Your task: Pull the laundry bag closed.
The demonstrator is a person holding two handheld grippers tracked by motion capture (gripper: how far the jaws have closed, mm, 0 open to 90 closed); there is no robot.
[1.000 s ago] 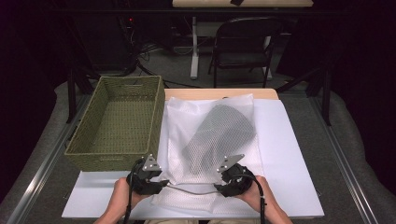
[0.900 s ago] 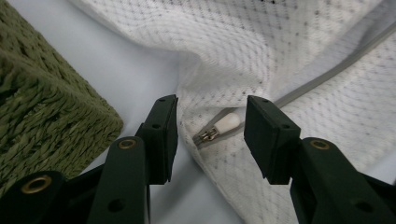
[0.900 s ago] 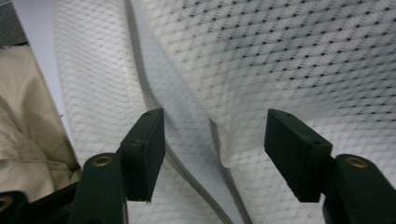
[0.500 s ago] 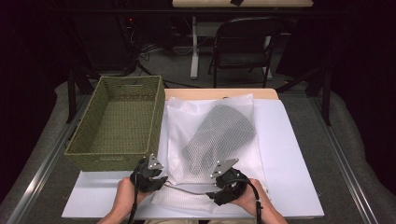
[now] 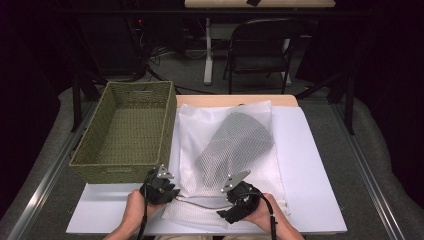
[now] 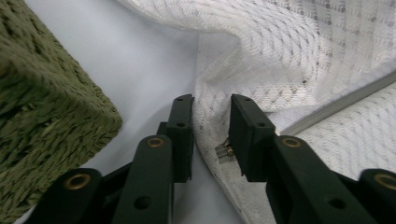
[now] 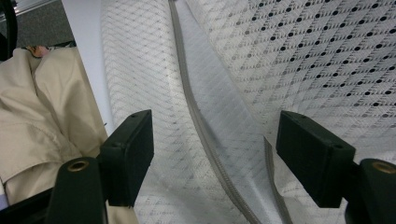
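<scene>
White mesh laundry bag (image 5: 225,150) with a grey zipper lies flat on the white sheet (image 5: 310,165) that covers the tabletop, in the middle of it, and its near edge is at my two hands. Inside the bag I see a grey garment (image 5: 235,142), it shows through the mesh as a dark tilted shape. Left of the bag stands the olive-green woven rectangular basket (image 5: 125,135); its right wall is just beside the left edge of the bag. Behind the tabletop there is a dark chair (image 5: 260,45) on the floor.

The grey zipper (image 7: 201,121) runs along the near edge of the bag, between my two hands.

My left hand-held gripper (image 6: 211,126) is at the near left corner of the bag, close to the corner of the basket. Its jaws have just been closing, and a fold of the white mesh stands between them, with a small metal zipper pull (image 6: 225,150) low in the gap. The right pad touches the mesh; if the left pad presses it already, I cannot tell.

My right hand-held gripper (image 7: 215,140) is over the near edge of the bag, more to the right. Its jaws have just been opening and now stand wide, released, with the zipper and the mesh lying under the gap and not pinched.
</scene>
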